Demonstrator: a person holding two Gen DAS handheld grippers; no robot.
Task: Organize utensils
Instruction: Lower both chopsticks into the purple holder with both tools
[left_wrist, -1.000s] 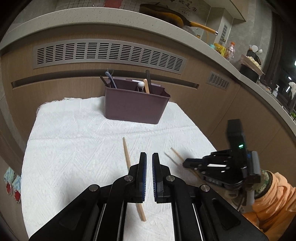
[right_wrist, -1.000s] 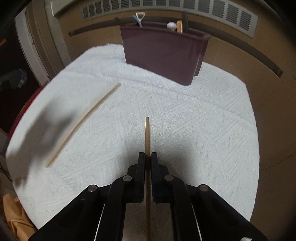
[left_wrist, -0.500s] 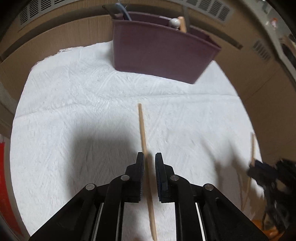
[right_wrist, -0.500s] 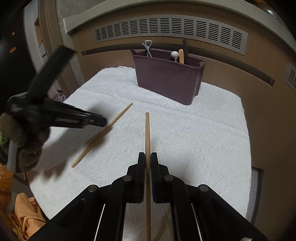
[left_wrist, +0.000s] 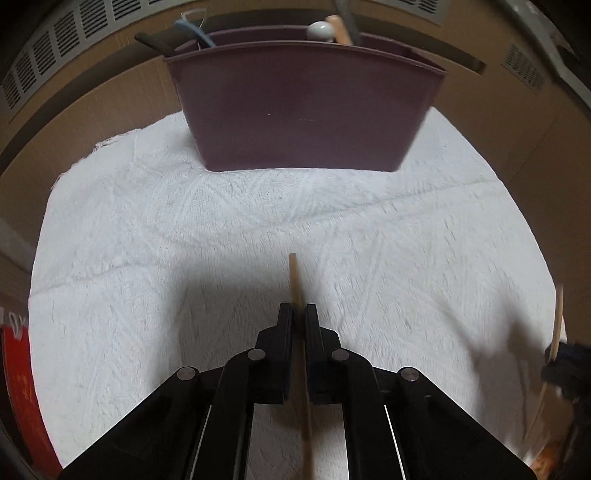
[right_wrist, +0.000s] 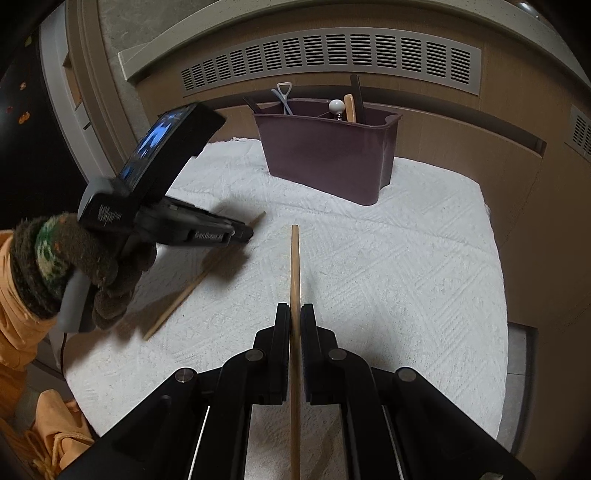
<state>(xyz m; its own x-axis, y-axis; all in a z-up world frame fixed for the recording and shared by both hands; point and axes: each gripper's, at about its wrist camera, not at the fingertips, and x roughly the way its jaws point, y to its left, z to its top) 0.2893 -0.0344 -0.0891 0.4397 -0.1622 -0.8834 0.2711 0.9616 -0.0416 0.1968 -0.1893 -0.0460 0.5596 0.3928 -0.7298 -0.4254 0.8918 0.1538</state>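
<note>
A dark purple utensil caddy (left_wrist: 306, 107) stands at the back of a white towel (left_wrist: 147, 240) and holds several utensils. It also shows in the right wrist view (right_wrist: 328, 151). My left gripper (left_wrist: 298, 312) has its fingers closed around a wooden chopstick (left_wrist: 294, 277) that lies on the towel. In the right wrist view the left gripper (right_wrist: 243, 233) sits over that chopstick (right_wrist: 192, 288). My right gripper (right_wrist: 294, 312) is shut on a second wooden chopstick (right_wrist: 294, 266), held above the towel and pointing toward the caddy. That chopstick shows at the right edge of the left wrist view (left_wrist: 557, 321).
A wood-panelled counter front with a long vent grille (right_wrist: 328, 61) rises behind the caddy. The towel's edge (right_wrist: 495, 258) drops off at the right. A red item (left_wrist: 18, 369) lies at the left edge. Orange cloth (right_wrist: 48, 435) sits at lower left.
My left gripper has moved forward and down along the chopstick on the towel and closed on it. My right gripper has lifted and pulled back with its chopstick.
</note>
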